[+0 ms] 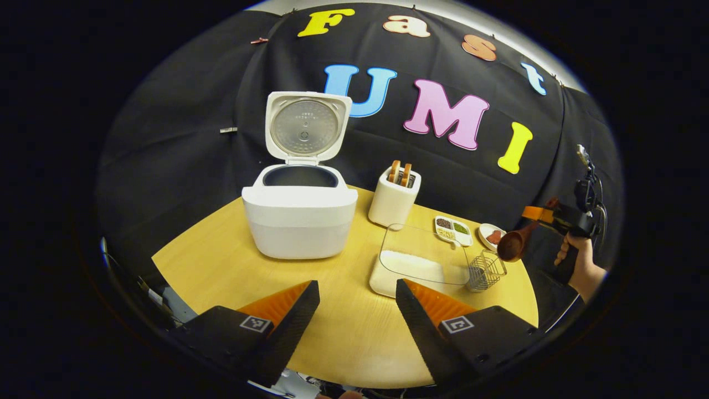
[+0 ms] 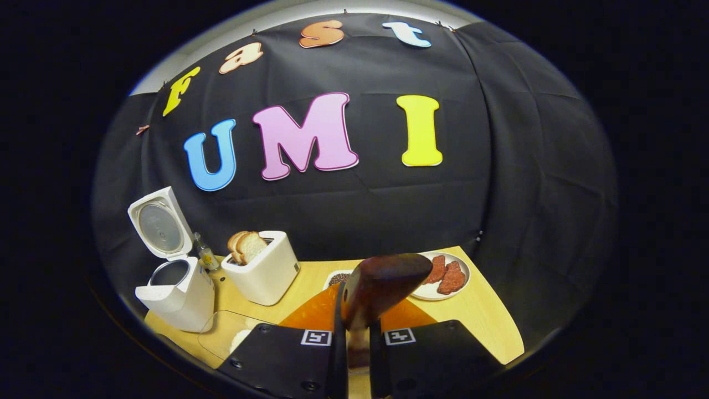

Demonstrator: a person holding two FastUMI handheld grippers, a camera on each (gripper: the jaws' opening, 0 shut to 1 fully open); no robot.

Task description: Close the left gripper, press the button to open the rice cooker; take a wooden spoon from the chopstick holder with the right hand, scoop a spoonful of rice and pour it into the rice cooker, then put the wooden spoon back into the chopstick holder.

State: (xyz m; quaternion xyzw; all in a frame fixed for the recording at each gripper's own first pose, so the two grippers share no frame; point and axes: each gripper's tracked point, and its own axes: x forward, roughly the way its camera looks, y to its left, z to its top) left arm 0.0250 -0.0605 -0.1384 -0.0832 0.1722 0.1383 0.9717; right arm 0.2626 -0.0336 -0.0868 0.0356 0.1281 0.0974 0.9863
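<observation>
The spoon is clamped by its handle in the right gripper, held up in the air right of the wire holder and rice tray, while the left gripper hangs unclenched, facing the open cooker on the table.

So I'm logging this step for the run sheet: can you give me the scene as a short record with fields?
cooker: white, lid up, pot open
left claw: open, holds nothing, low over the table
right claw: shut on the spoon, held in the air right of the table
spoon bowl: looks empty
rice: in the clear tray, near the wire holder
toaster: behind the tray, bread in the slots
stage: cooker opened, spoon taken, scoop not yet made
</observation>
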